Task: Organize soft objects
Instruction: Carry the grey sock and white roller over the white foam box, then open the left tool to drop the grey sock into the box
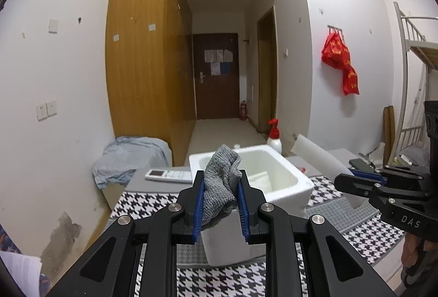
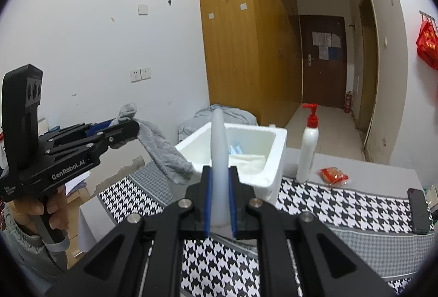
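**Sock up, lid up, box open**

My left hand-held gripper (image 1: 221,197) is clamped on a crumpled grey knitted sock (image 1: 222,182), blue pads pressed to either side of it. From the right wrist view that sock (image 2: 164,151) droops out of the jaws and hangs in the air, just off the near left corner of the white foam box (image 2: 271,149), not touching it as far as I can tell.

My right hand-held gripper (image 2: 220,199) is closed on a white foam lid (image 2: 219,149), held edge-on and upright in front of the box. The box stands open on the counter, on a black-and-white houndstooth cloth (image 2: 342,203). Inside, pale folded fabric (image 2: 247,162) lies on the bottom with something light blue behind it, too small to make out.

To the right of the box stands a white pump bottle with a red top (image 2: 308,149), with a small red packet (image 2: 332,175) near it. A white remote control (image 1: 168,175) lies left of the box.
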The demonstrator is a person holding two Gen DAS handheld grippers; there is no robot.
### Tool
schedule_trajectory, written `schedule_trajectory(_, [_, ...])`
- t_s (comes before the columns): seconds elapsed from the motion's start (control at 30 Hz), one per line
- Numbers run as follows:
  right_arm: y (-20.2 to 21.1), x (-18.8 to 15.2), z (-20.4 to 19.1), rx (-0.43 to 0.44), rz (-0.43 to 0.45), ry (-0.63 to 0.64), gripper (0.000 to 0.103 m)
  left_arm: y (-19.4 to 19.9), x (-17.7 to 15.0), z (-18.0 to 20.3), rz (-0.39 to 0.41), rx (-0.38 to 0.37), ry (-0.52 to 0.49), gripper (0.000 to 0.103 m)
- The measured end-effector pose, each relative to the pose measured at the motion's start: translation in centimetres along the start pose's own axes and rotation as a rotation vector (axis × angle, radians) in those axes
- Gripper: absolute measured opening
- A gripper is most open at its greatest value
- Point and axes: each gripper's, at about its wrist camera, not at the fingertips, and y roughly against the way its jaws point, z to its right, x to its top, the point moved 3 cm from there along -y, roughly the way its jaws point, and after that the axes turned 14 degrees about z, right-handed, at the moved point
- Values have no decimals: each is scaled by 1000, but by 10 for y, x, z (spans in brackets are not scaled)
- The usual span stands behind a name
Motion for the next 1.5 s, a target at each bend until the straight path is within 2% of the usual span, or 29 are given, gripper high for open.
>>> schedule_trajectory(0.37, [-16,12,0,4,8,23,14,-12,12,-6,40,-26,-1,23])
schedule_trajectory(0.57, [-30,12,5,15,3,0,14,-25,16,-9,46,-9,-1,23])
schedule_trajectory(0.83, [-34,10,14,18,6,-20,14,-51,10,-8,5,-9,15,23])
schedule_trajectory(1.27, [-17,4,38,-73,11,-43,14,-80,5,15,-42,-88,13,23])
schedule_trajectory(1.5, [-13,1,47,-105,7,-49,14,-96,0,20,-79,-100,9,23])
